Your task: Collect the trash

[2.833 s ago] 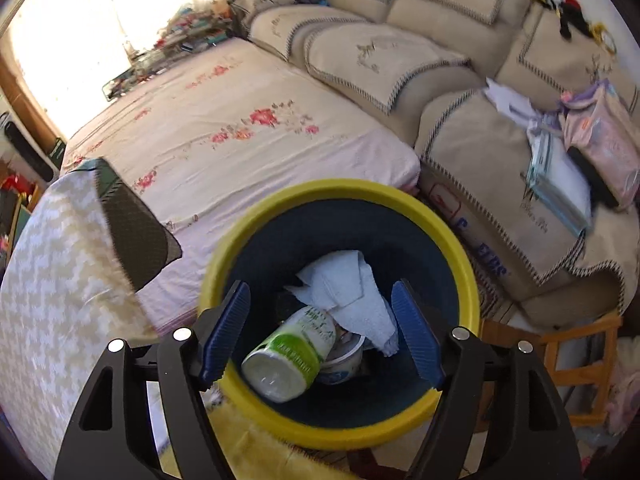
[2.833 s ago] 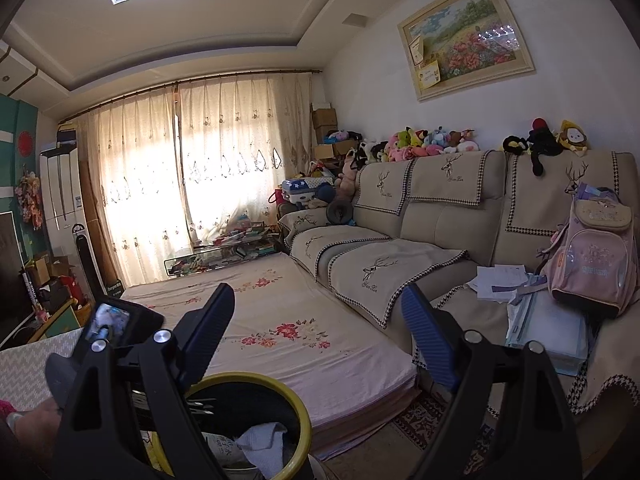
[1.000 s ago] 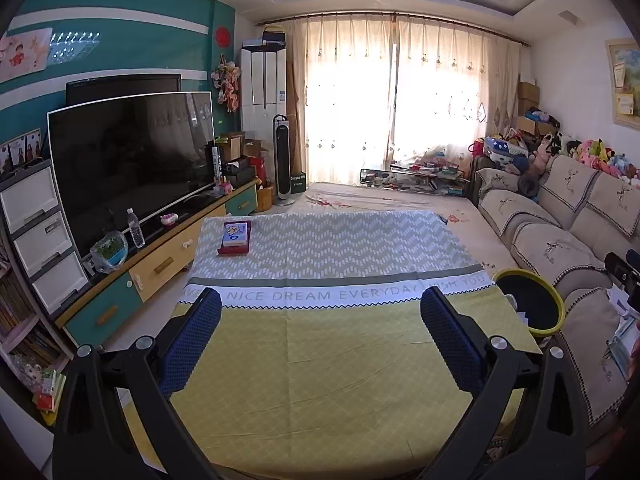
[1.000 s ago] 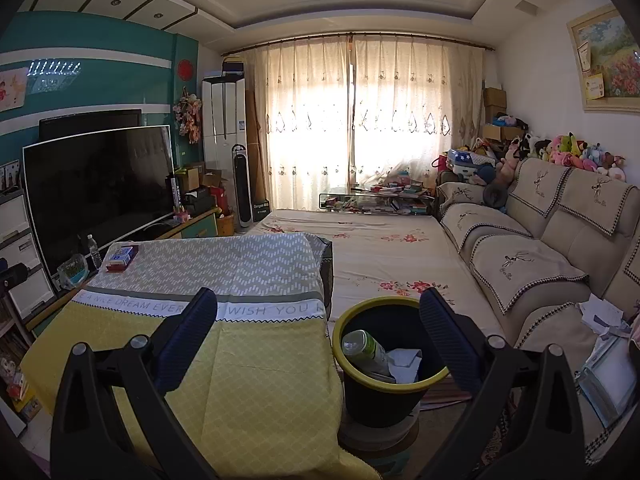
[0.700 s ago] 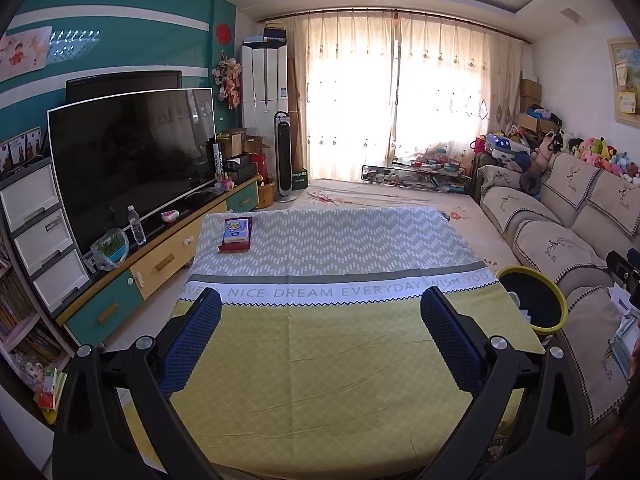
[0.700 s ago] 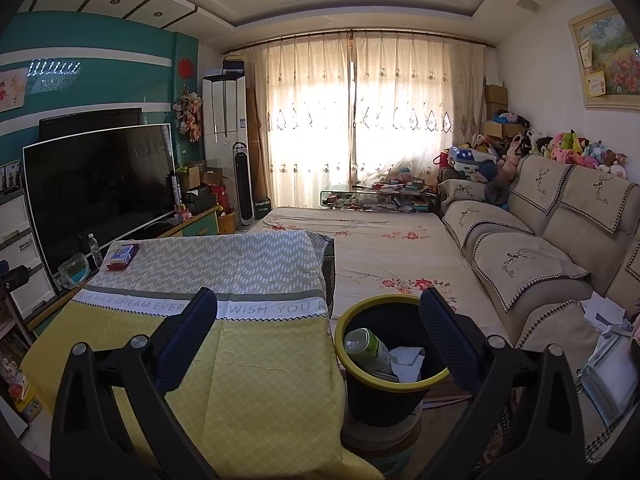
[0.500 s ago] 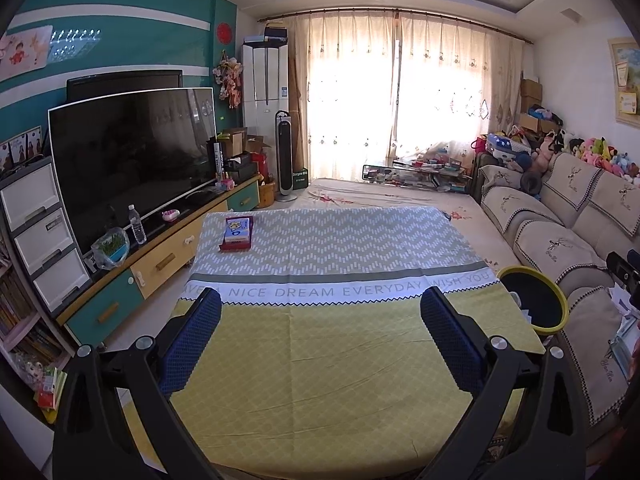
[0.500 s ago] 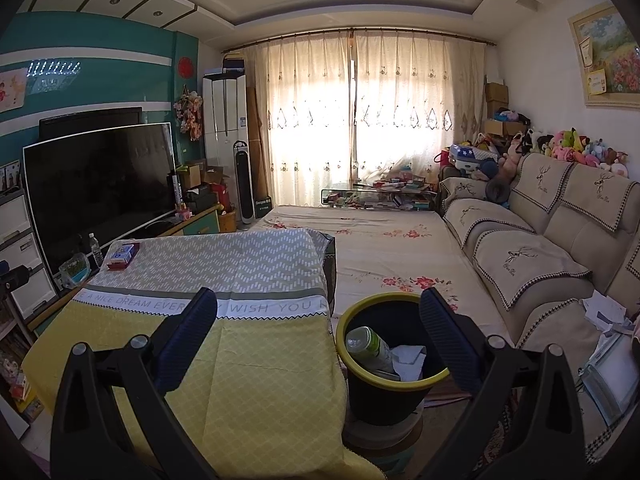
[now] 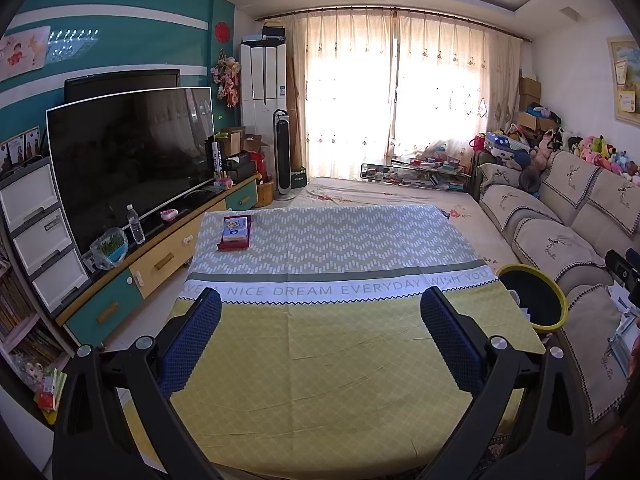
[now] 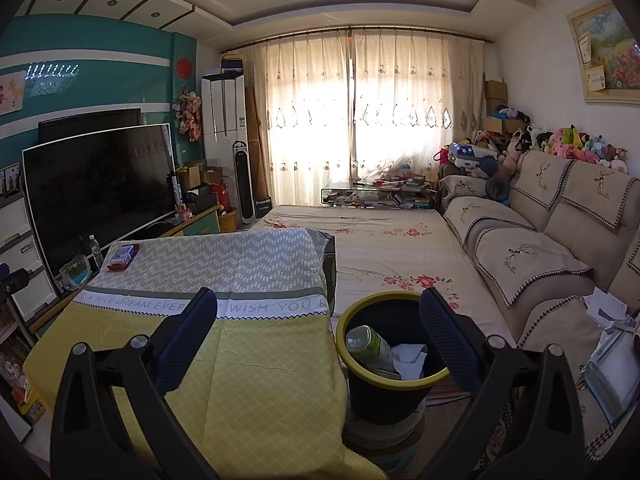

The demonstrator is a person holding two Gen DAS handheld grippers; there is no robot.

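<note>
A dark bin with a yellow rim stands on the floor at the table's right side; it also shows in the left wrist view. A green-and-white bottle and crumpled white paper lie inside it. My left gripper is open and empty, held above the near end of the yellow and grey tablecloth. My right gripper is open and empty, held above the table's right edge and the bin.
A small red and blue box lies on the table's far left corner. A TV on a low cabinet stands left. A flower-print mattress and a beige sofa lie right, with papers on the sofa.
2.8 s ago my left gripper was right over the bin; both grippers have since pulled back and face the table. Over the last second they barely move.
</note>
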